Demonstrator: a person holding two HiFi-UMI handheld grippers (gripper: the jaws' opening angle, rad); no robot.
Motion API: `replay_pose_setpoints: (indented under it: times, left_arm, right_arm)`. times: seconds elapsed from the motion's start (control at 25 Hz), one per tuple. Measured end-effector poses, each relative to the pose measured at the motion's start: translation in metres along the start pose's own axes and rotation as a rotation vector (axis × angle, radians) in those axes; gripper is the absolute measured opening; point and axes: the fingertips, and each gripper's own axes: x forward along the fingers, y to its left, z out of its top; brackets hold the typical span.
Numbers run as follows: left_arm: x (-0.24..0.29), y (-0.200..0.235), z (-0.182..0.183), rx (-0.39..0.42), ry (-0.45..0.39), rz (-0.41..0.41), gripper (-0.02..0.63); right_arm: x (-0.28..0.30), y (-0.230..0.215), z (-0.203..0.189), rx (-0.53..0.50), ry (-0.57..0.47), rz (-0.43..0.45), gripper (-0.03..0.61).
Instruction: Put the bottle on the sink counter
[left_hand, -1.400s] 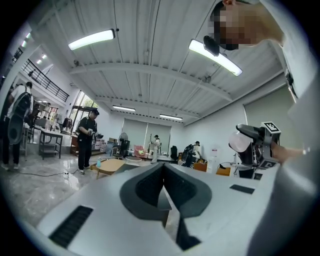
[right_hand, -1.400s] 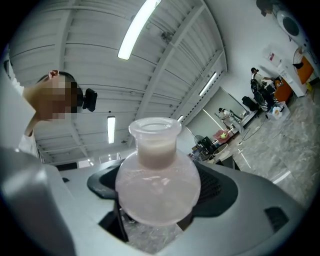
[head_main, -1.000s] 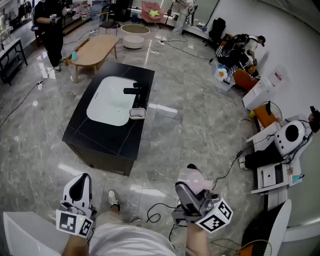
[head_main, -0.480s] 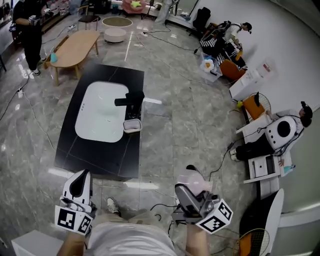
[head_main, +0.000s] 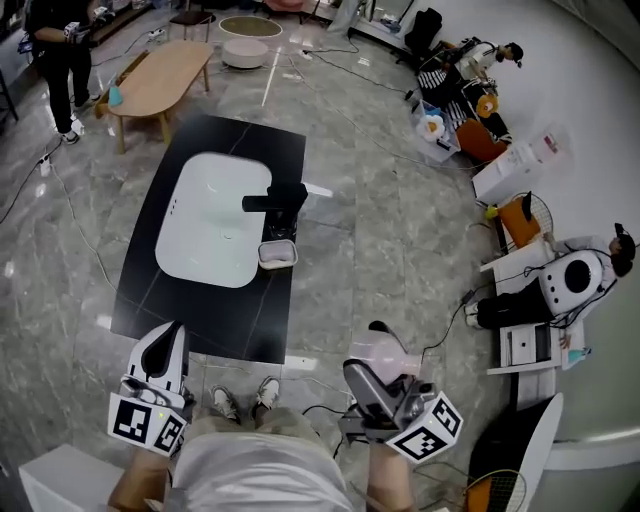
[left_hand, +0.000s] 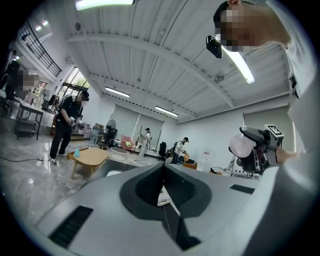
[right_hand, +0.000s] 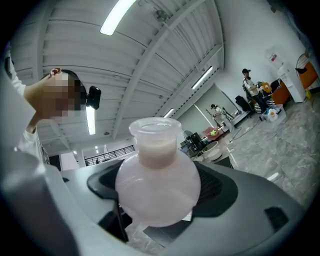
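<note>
In the head view I see the left gripper (head_main: 165, 345) low at the left and the right gripper (head_main: 372, 365) low at the right, both over the grey stone floor (head_main: 380, 250). A pale pink round bottle (head_main: 385, 352) sits in the right one. The black sink counter (head_main: 210, 300) stands ahead, well apart from the bottle, with a white basin (head_main: 215, 215), a black faucet (head_main: 275, 197) and a small white dish (head_main: 277, 254) just beside the faucet.

In the left gripper view the jaws are pressed together with nothing between them.

In the right gripper view the jaws clamp the bottle's round belly, with its short neck toward the ceiling.
</note>
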Motion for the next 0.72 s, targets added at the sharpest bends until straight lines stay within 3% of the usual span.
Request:
replay_pose_setpoints:
  times: [0.28, 0.72]
  left_arm:
    - [0.005, -0.01, 0.014, 0.038, 0.003, 0.058, 0.014]
    - [0.011, -0.018, -0.019, 0.017, 0.072, 0.115, 0.014]
  right_arm:
    - [0.015, -0.016, -0.002, -0.021, 0.056, 0.055, 0.416]
    - [0.03, -0.055, -0.057, -0.142, 0.232, 0.024, 0.416]
